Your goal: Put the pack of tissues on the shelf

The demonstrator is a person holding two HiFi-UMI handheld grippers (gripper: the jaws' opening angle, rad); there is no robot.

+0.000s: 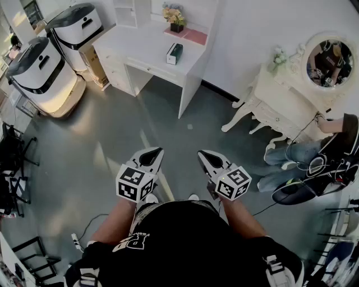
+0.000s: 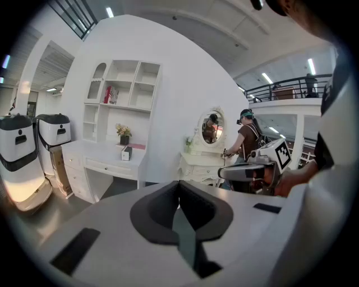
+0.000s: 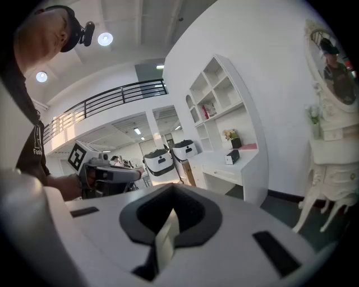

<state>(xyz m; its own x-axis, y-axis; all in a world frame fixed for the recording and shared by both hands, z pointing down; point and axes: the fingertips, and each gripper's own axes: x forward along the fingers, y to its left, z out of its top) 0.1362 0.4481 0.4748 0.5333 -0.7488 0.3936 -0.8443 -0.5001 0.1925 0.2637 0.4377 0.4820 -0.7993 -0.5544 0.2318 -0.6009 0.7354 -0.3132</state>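
Observation:
The pack of tissues (image 1: pixel 174 53) is a small dark and white box that stands on the white desk (image 1: pixel 140 47), far ahead of me. It shows small in the left gripper view (image 2: pixel 127 153) and the right gripper view (image 3: pixel 231 157). The white shelf (image 2: pixel 124 89) with open compartments rises above the desk against the wall. My left gripper (image 1: pixel 150 154) and right gripper (image 1: pixel 206 156) hang side by side over the grey floor, close to my body and far from the desk. Both are shut with nothing between their jaws.
Two white and black machines (image 1: pixel 45 61) stand left of the desk. A flower pot (image 1: pixel 174 17) and a pink sheet (image 1: pixel 193 36) sit on the desk's back. A white dressing table with a round mirror (image 1: pixel 328 60) stands at the right, a seated person (image 1: pixel 325 151) beside it.

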